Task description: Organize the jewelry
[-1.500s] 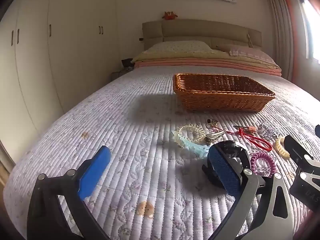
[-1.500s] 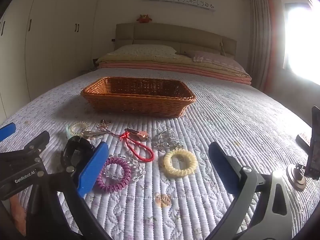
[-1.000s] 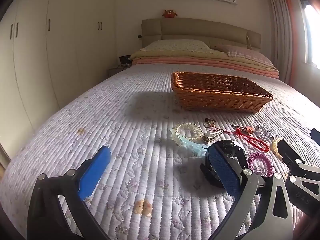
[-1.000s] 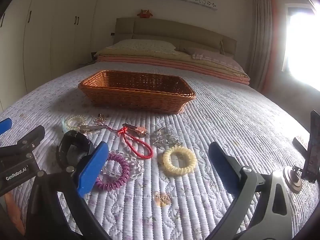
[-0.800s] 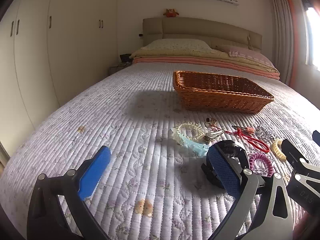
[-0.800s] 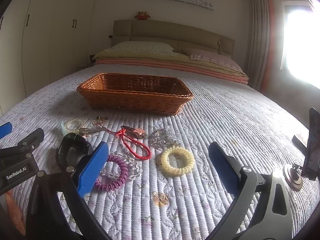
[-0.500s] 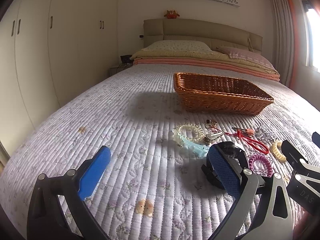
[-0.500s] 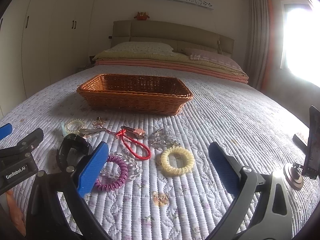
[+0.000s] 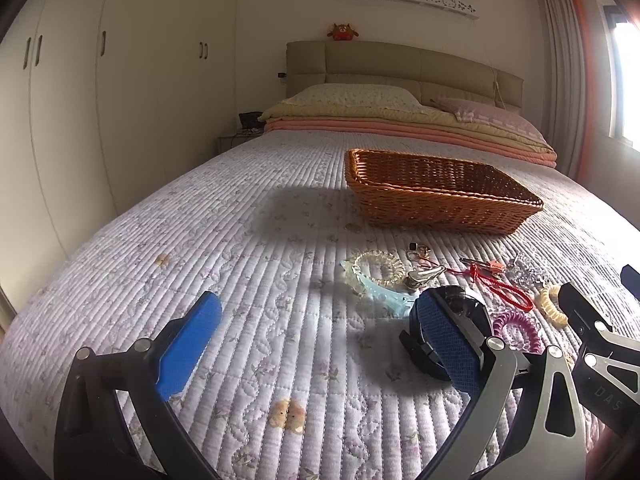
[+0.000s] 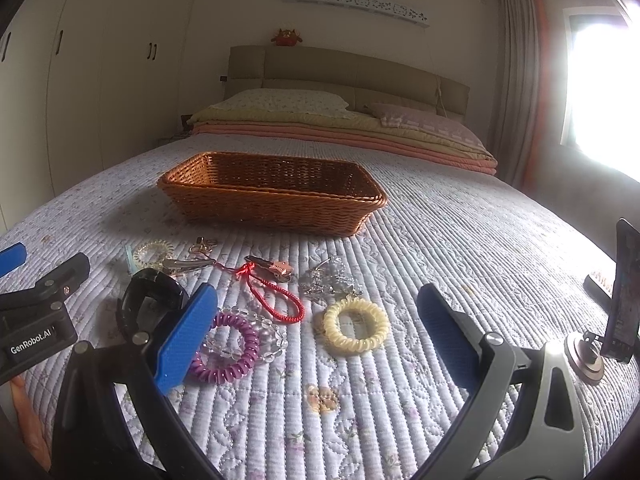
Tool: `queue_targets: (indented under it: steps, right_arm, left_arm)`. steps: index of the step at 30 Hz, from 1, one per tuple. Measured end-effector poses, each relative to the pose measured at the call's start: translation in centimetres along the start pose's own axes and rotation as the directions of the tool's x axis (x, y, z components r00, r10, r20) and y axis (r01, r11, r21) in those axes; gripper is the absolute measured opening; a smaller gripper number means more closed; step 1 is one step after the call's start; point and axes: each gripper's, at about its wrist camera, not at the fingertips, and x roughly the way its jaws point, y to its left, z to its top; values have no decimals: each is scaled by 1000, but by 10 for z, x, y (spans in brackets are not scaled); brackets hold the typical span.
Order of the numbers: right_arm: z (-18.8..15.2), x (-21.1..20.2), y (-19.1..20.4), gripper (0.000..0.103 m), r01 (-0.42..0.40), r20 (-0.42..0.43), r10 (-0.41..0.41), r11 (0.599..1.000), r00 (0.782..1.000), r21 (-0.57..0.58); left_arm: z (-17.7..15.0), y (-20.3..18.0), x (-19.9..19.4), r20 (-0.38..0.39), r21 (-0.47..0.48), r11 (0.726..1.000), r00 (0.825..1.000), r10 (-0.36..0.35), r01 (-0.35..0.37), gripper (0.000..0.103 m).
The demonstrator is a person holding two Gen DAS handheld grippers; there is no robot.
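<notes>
Quilted lavender bedspread fills both views, with a wicker basket standing near the middle of the bed, its visible inside bare. Nothing looks sorted yet; every piece lies loose on the quilt in front of the basket. From left to right in the right wrist view: a clear coil tie, a black bangle, a purple coil tie beside clear beads, a red cord, a glittery cluster and a yellow coil tie. The left gripper hovers with fingers spread wide and empty; the right gripper likewise, framing the purple and yellow ties. Compared with a second and a half ago, both grippers have barely shifted, and no item has moved.
</notes>
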Motion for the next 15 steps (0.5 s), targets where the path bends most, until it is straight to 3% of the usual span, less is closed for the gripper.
queue_targets:
  steps: [15]
  right_arm:
    - [1,6,2,96,4,-20,-4,1000,1000,-3]
  left_arm:
    - [0,3,4,-11,-17,1000,1000,-21,21,96]
